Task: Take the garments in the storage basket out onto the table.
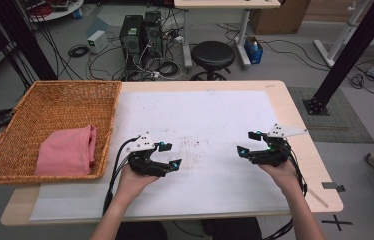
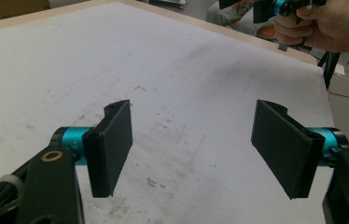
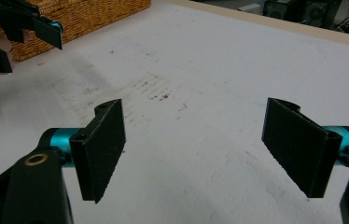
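Observation:
A folded pink cloth lies inside the wicker basket at the table's left. My left gripper hovers over the white sheet just right of the basket, jaws wide open and empty; its own view shows my left gripper above bare, smudged paper. My right gripper is held near the table's right side, pointing left, open with nothing between its pads; my right gripper also looks over the stained paper. The two grippers face each other across a gap.
The white sheet covers most of the wooden table. Beyond the far edge stand a black stool, computer towers and tangled cables on the floor. A black frame post rises at the right.

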